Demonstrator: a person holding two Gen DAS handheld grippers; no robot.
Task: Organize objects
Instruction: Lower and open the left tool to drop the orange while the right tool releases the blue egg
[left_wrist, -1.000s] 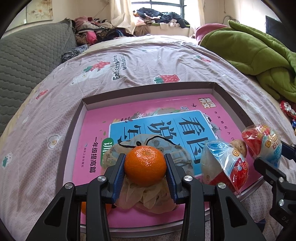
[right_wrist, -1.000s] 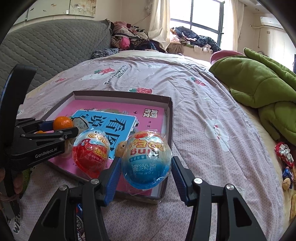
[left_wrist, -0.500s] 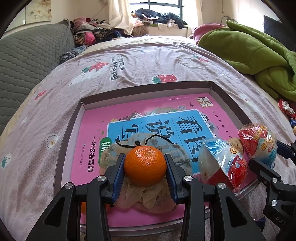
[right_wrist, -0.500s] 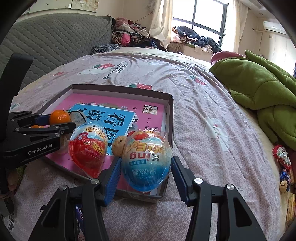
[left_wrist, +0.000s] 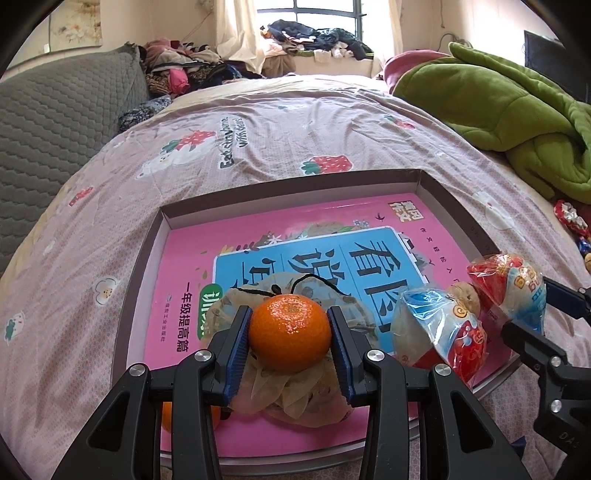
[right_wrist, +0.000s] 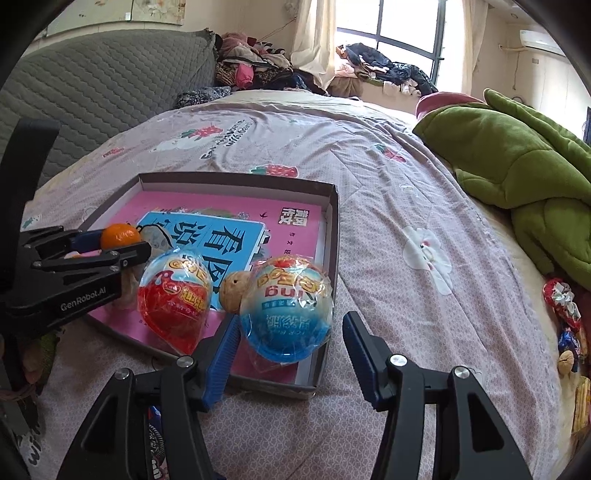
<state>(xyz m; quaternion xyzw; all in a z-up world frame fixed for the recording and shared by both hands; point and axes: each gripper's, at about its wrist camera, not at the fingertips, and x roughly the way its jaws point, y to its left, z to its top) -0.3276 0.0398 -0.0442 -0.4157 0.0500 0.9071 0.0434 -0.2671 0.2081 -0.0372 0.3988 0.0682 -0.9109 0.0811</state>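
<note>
Orange (left_wrist: 290, 334) sits pinched between the jaws of my left gripper (left_wrist: 290, 341), over a crumpled pouch (left_wrist: 295, 384) in the box (left_wrist: 142, 258) on the bed (left_wrist: 258, 122). At the box's near right corner, my right gripper (right_wrist: 288, 341) is spreading its jaws around the blue egg (right_wrist: 286, 314); the right pad stands clear of it. Red egg (right_wrist: 173, 295) lies just beside, a walnut (right_wrist: 232, 293) between them.

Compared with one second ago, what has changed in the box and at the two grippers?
The right gripper is opening: its right pad now stands clear of the blue egg, which sits in the box. The left gripper keeps the orange clamped; the red egg stayed put.
</note>
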